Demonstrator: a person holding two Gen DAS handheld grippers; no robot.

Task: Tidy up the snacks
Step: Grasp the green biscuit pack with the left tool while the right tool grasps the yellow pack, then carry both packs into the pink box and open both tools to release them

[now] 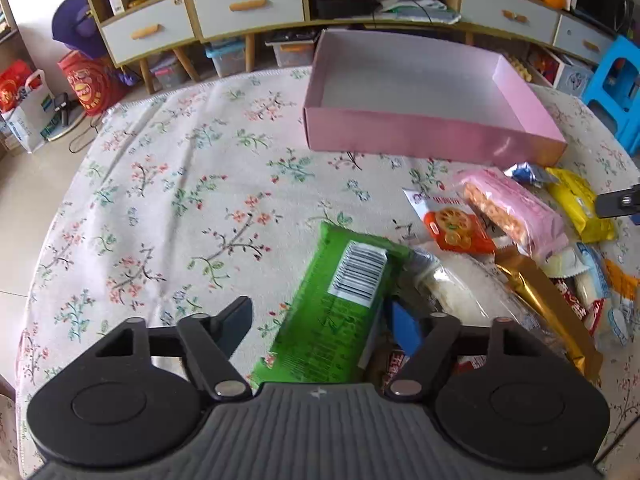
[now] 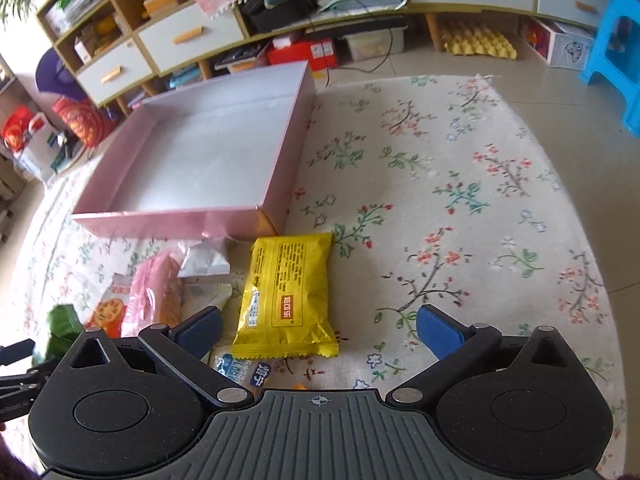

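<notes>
Floral tablecloth (image 1: 168, 184): left gripper (image 1: 322, 322) straddles barcoded green packet (image 1: 332, 312) unclamped, right gripper (image 2: 320, 326) apart.

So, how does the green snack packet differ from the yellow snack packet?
The green plastic snack packet is long and narrow; the yellow plastic snack packet is wider and squarer. The green one lies between the fingers of the left claw and leans on the snack pile; the yellow one lies flat on the floral cloth. Both are sealed and outside the pink cardboard box.
</notes>
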